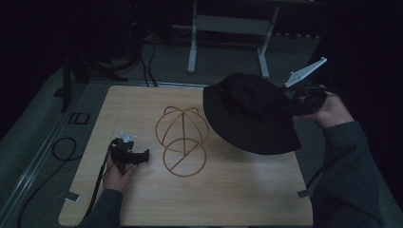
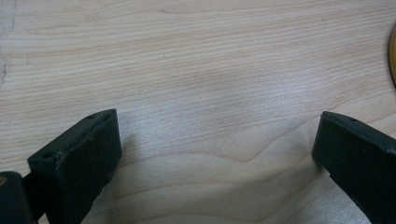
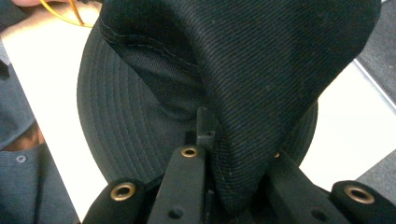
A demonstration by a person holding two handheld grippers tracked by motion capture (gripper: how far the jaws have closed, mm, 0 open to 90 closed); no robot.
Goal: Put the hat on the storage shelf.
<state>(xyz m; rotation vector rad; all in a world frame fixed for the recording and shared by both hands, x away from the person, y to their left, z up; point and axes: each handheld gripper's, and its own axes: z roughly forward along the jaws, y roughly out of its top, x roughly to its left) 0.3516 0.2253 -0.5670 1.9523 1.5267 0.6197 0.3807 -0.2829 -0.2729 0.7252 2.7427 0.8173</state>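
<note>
Above the table's (image 1: pixel 199 199) right edge, a black bucket hat (image 1: pixel 247 111) is held aloft, crown fabric pinched by the right gripper (image 1: pixel 304 97); judged soft, light, best gripped at the crown. Left gripper (image 1: pixel 128 154) is rested spread beside the wire hat stand (image 1: pixel 183 137)

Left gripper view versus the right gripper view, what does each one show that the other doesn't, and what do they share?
The left gripper view alone shows wood-grain table top between the left gripper's wide-apart jaws, with nothing held. The right gripper view alone shows the black hat, its fabric pinched in the right gripper, the stitched brim behind, and a sleeve. Both share a bit of the yellow wire stand at the frame edge.
</note>
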